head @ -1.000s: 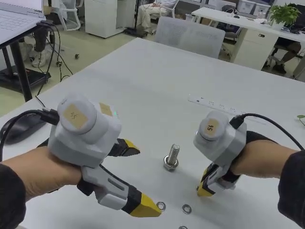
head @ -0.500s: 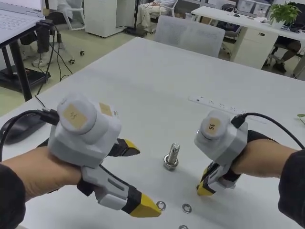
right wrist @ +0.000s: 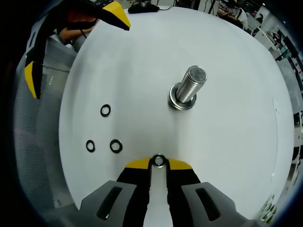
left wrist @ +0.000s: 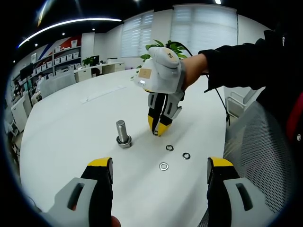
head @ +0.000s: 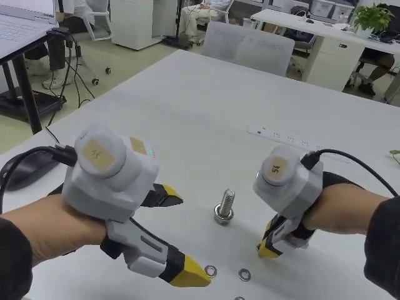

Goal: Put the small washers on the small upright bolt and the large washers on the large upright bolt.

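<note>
The washer we're working is a thin metal ring. We judge it light, stiff and slick, so it will likely skate or flip if nudged while flat. The best hold is across the outer rim with the very tips, leaving the bore clear to drop over the thread. Sizes look close from here, and we can't tell small from large.

Right gripper: the jaws are nearly closed, with the yellow tips pinching that washer by its rim, hole open. The tips are down at the tabletop, near the bolt. We can't tell whether the ring is lifted clear yet.

One bolt is in sight, upright with the thread up, near our edge of the tabletop. It has a collar at its base, either the head or a washer, can't tell which.

Three loose washers lie flat between the bolt and our edge, apart from each other.

Left gripper: the jaws are spread wide and hold nothing. One tip is near the loose washers, and we see no contact.
</note>
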A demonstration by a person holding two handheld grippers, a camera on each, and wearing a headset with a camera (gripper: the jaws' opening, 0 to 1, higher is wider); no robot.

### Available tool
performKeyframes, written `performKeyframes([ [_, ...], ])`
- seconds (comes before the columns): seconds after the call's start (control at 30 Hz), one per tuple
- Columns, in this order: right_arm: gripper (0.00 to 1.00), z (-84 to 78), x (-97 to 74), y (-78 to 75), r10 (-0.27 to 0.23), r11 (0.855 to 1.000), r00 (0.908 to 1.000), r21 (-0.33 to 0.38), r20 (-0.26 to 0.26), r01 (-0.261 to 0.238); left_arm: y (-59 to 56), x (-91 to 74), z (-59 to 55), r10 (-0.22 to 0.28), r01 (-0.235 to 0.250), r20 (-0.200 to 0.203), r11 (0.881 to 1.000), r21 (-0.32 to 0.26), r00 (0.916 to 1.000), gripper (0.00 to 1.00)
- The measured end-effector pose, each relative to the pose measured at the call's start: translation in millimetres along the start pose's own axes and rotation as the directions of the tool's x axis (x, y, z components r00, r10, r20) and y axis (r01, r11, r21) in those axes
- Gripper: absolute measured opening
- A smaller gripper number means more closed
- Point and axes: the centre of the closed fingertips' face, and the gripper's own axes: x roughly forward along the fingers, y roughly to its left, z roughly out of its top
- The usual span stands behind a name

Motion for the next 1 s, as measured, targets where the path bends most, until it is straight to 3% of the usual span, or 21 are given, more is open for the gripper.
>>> performKeyframes([
  [0.47,0.12,0.4,-0.3,-1.5,0.001,1.000,1.0000,0.014,-0.001,-0.001,-0.6,-0.7,1.5,0.002,-0.002,0.005,1.000,0.003,1.0000,0.82],
  [0.7,0.12,2.3,0.0,-0.9,-0.002,1.000,0.9993,-0.020,-0.038,0.001,-0.7,-1.6,2.9,0.003,-0.003,0.010,1.000,0.004,0.9999,0.82],
  [1.0,0.12,0.8,-0.8,-2.2,-0.004,1.000,0.9987,-0.023,-0.050,0.003,0.3,-2.5,3.1,0.006,-0.007,0.014,1.000,0.004,0.9999,0.82],
])
